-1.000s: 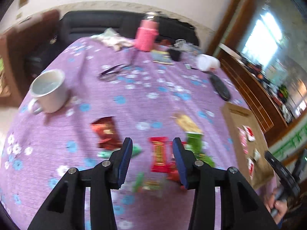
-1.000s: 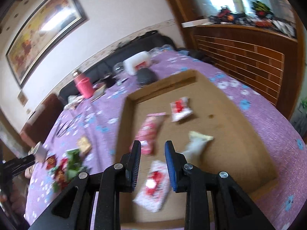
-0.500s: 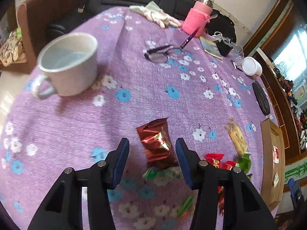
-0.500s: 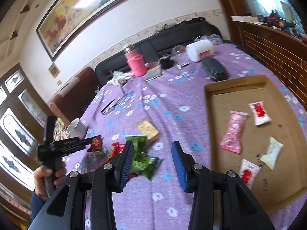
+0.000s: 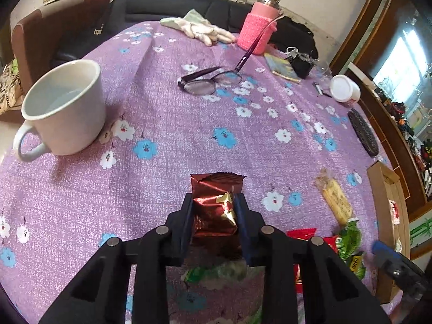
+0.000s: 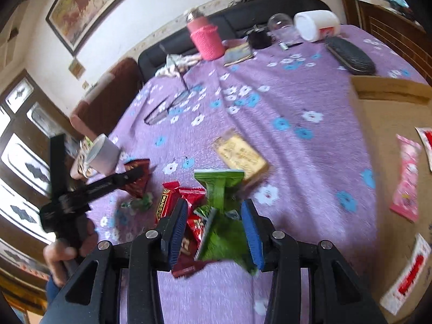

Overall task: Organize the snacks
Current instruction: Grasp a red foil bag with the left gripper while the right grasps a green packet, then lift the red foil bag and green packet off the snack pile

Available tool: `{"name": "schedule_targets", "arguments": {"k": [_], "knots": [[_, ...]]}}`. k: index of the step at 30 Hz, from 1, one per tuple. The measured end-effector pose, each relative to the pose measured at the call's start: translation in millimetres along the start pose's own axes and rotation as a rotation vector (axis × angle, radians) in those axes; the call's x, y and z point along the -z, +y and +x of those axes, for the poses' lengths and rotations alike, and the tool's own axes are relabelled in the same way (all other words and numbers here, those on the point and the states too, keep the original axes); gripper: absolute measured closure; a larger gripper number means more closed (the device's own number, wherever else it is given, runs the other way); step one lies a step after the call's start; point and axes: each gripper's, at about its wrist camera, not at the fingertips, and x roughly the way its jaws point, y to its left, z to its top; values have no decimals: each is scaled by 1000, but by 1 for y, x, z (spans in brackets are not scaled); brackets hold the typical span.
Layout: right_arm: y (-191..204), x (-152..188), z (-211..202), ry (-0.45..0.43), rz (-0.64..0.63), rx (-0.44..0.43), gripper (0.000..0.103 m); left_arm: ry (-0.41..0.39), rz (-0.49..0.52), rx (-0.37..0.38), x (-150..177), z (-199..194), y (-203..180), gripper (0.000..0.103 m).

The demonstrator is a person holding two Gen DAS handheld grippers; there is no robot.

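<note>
A crumpled red and gold foil snack lies on the purple flowered tablecloth. My left gripper has it between its closing jaws, and both pads press its sides. The right wrist view shows that left gripper on the same foil snack. My right gripper hovers open over a pile of green packets and red packets; a green one lies between the fingers, untouched. A yellow biscuit pack rests beyond the pile. The cardboard tray on the right holds a pink snack and white-red sachets.
A white mug stands at the left edge of the table. Glasses, white gloves, a pink bottle, a white jar and a black case lie farther back. A sofa runs behind the table.
My left gripper dropped onto the red foil snack and its jaws narrowed around it. My right gripper swung left from the cardboard tray to above the snack pile and opened wider.
</note>
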Motion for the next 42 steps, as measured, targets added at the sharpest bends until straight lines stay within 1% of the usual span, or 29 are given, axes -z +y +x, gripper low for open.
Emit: {"name": "schedule_targets", "arguments": {"k": [5, 6, 7, 8, 10, 11, 14, 16, 18, 20, 23, 28, 42], "knots": [[3, -8, 30, 40, -31, 81, 59, -28, 28, 19, 1, -9, -7, 75], [3, -9, 33, 42, -28, 80, 63, -31, 36, 21, 2, -10, -9, 75], [2, -9, 36, 40, -25, 74, 76, -35, 48, 23, 3, -10, -13, 75], [2, -9, 39, 37, -28, 74, 81, -37, 54, 25, 3, -11, -15, 75], [0, -7, 36, -3, -34, 64, 85, -41, 67, 33, 4, -11, -20, 75], [-1, -7, 34, -20, -38, 56, 85, -45, 71, 37, 5, -12, -22, 75], [-6, -8, 17, -96, -16, -31, 85, -70, 82, 55, 7, -17, -27, 75], [-9, -10, 3, -160, -6, -63, 85, -92, 92, 62, 8, -22, -30, 75], [-14, -10, -4, -189, 8, -82, 85, -110, 105, 73, 9, -26, -34, 75], [-16, -9, -6, -194, 16, -90, 85, -124, 117, 91, 11, -29, -38, 75], [-17, -10, -7, -196, 26, -92, 85, -135, 137, 97, 14, -31, -44, 75], [-15, -9, -10, -210, 11, -89, 85, -138, 152, 106, 17, -33, -49, 75], [-16, -7, -8, -209, 13, -90, 85, -139, 164, 131, 21, -36, -54, 75]]}}
